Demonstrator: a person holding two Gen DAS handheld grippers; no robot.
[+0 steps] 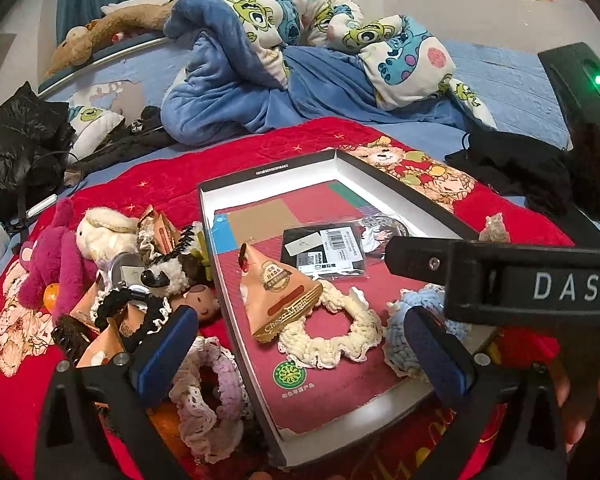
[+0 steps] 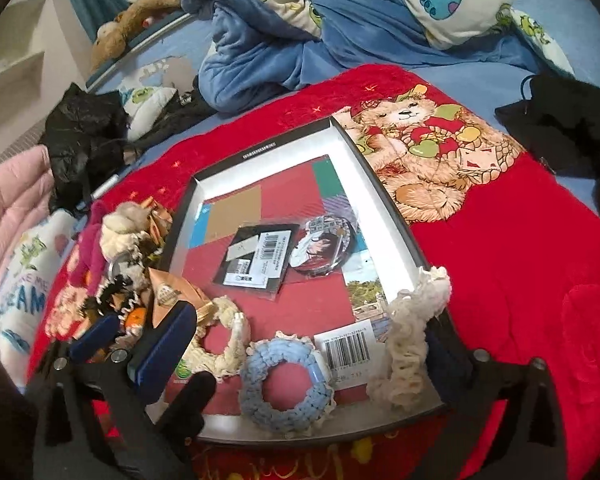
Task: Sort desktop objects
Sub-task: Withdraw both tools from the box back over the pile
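A black box lid with a white inside (image 1: 400, 196) (image 2: 396, 216) lies on a red blanket. In it lie a cream scrunchie (image 1: 332, 340) (image 2: 220, 344), a light-blue scrunchie (image 2: 284, 384) (image 1: 416, 312), an orange Choco Magic packet (image 1: 280, 296), a black barcoded packet (image 2: 256, 264) and a round badge (image 2: 324, 248). My left gripper (image 1: 300, 348) is open above the lid's near part. My right gripper (image 2: 300, 356) is open; a cream-white scrunchie (image 2: 412, 340) hangs against its right finger over the lid's right wall. The right gripper's body crosses the left wrist view (image 1: 500, 280).
A heap left of the lid holds a pink plush (image 1: 56, 264), a white plush (image 1: 104, 232), a black scrunchie (image 1: 132, 308), a pink-white scrunchie (image 1: 208, 392) and snack packets. Behind are a blue blanket (image 1: 260, 80), a black jacket (image 1: 24, 148) and a black cloth (image 2: 564, 128).
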